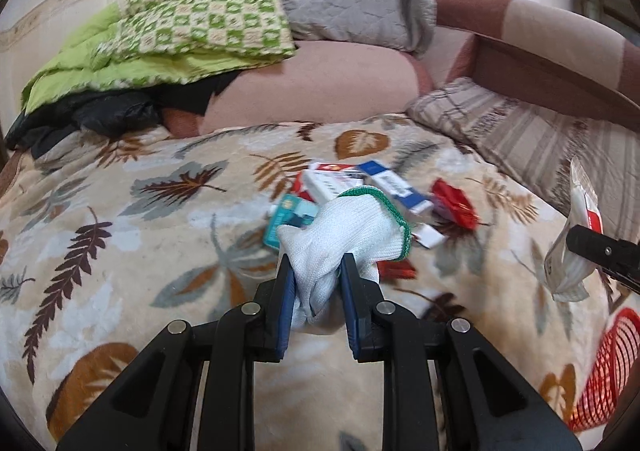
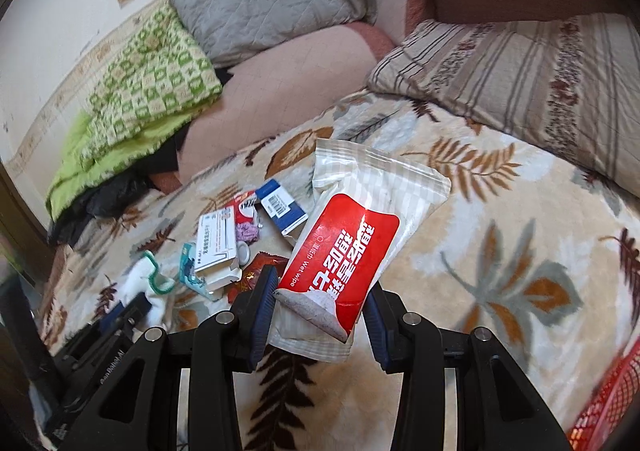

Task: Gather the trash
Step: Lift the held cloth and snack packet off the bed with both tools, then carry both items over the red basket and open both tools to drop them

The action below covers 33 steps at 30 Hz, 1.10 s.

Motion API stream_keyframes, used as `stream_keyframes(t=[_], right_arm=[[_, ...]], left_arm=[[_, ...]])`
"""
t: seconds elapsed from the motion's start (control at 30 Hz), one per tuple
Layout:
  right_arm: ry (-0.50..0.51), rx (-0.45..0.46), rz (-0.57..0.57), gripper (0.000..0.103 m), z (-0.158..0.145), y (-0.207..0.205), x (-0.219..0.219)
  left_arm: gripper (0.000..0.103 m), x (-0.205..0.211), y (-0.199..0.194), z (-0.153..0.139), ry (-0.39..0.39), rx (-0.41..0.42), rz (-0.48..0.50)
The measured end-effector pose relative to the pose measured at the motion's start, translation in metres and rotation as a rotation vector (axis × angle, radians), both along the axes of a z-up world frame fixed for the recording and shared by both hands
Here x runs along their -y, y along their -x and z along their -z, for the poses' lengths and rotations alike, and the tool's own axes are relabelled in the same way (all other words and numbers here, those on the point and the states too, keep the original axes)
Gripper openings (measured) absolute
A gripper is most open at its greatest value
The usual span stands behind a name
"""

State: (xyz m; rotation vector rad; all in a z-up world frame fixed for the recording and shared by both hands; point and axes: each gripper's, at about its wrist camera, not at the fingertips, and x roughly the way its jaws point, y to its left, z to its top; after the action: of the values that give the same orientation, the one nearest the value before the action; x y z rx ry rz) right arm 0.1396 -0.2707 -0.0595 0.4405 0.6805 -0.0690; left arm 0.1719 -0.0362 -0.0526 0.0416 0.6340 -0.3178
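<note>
Centrally on the leaf-patterned blanket (image 1: pixel 120 251) lies a loose pile of trash (image 1: pixel 360 187): small cartons and red wrappers. Wide bare blanket surrounds the pile; a striped pillow (image 2: pixel 520 83) borders it on the far side, and a red mesh basket (image 1: pixel 600 371) sits at the blanket's near edge. Above the pile, the left gripper (image 1: pixel 314 267) pinches a white glove (image 1: pixel 348 231). Beside it, the right gripper (image 2: pixel 320 283) clamps a wet-wipe packet (image 2: pixel 348 243).

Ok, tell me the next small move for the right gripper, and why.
Probably carry the wet wipe pack, which the right gripper already holds above the blanket, toward the red mesh basket at lower right and release it there. The left gripper is also loaded, clamping a white glove.
</note>
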Motion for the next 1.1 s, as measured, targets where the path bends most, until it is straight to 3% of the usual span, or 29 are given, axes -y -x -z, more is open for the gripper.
stream_keyframes(t=[0.2, 0.5, 0.67, 0.97, 1.0, 1.1], right_arm=[[-0.008, 0.03, 0.002, 0.044, -0.008, 0.057, 0.012], [0.016, 0.015, 0.122, 0.044, -0.015, 0.171, 0.084], [0.038, 0.009, 0.197, 0.044, -0.021, 0.224, 0.123], [-0.004, -0.037, 0.296, 0.045, -0.005, 0.278, 0.178], [-0.008, -0.042, 0.306, 0.045, -0.002, 0.281, 0.183], [-0.035, -0.071, 0.326, 0.046, 0.011, 0.286, 0.195]], left_arm=[[0.021, 0.026, 0.039, -0.012, -0.001, 0.011, 0.112], [0.021, 0.107, 0.126, -0.045, 0.022, 0.001, 0.44], [0.021, 0.162, 0.162, -0.058, 0.083, -0.087, 0.615], [0.021, 0.251, 0.191, -0.042, 0.083, -0.218, 0.769], [0.024, 0.259, 0.193, -0.039, 0.088, -0.236, 0.784], [0.057, 0.272, 0.195, -0.032, 0.086, -0.275, 0.786]])
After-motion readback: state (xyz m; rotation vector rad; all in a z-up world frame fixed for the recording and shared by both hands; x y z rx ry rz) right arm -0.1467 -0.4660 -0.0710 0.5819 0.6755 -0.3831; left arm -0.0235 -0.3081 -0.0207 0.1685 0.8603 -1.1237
